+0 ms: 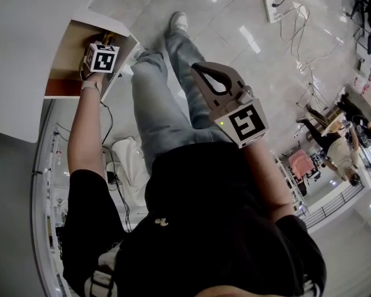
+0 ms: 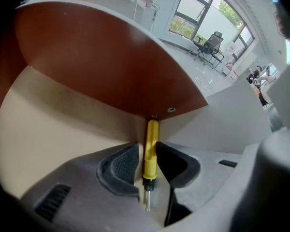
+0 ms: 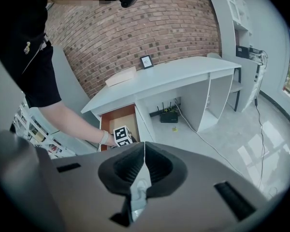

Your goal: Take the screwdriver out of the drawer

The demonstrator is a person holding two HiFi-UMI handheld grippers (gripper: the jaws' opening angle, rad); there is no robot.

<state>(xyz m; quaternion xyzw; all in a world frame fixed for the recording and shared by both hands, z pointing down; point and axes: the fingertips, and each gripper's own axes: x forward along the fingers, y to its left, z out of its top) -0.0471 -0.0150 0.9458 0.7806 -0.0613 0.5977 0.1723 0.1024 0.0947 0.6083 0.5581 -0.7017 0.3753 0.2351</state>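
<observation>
Screwdriver (image 2: 151,138) gripped by left tool (image 2: 148,151) in drawer (image 2: 63,124).

Office: white desk (image 3: 183,76), swivel chair (image 2: 211,43), brick wall (image 3: 150,23)

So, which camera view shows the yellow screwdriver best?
The left gripper view: the screwdriver stands between the left gripper's jaws inside the drawer, handle and shaft visible. In the head view the gripper's marker cube hides it; the right gripper view shows only the distant drawer.
</observation>
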